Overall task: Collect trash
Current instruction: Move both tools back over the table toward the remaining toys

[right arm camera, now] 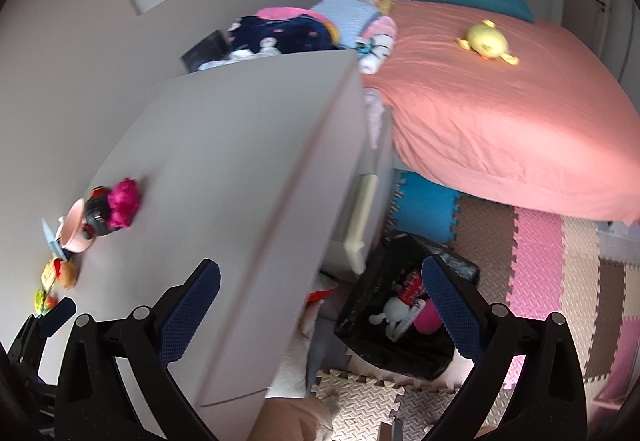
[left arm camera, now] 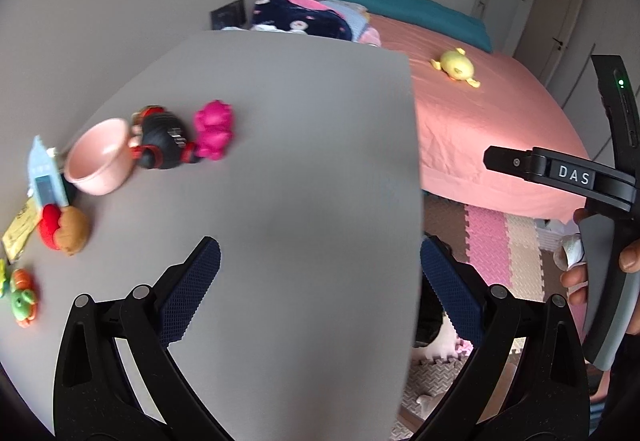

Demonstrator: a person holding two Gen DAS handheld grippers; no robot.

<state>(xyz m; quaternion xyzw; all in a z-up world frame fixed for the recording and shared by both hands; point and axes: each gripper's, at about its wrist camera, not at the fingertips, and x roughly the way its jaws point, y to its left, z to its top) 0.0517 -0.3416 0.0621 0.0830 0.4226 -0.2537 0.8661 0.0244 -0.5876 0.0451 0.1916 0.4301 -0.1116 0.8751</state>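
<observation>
Left wrist view: the left gripper (left arm camera: pixel 320 293) hangs spread wide and empty over the grey counter (left arm camera: pixel 280 161), with toys and a pink bowl (left arm camera: pixel 100 157) far to its left. The right gripper (right arm camera: pixel 320 297), also spread and empty, straddles the counter's edge; the black trash bag (right arm camera: pixel 400 321) sits on the floor between its fingers.

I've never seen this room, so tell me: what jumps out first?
The salmon-pink bed fills the right side, with a yellow plush toy lying on it. A cluster of bright toys, including a magenta one beside a pink bowl, sits on the grey table's left edge. A black trash bag lies open on the floor.
</observation>
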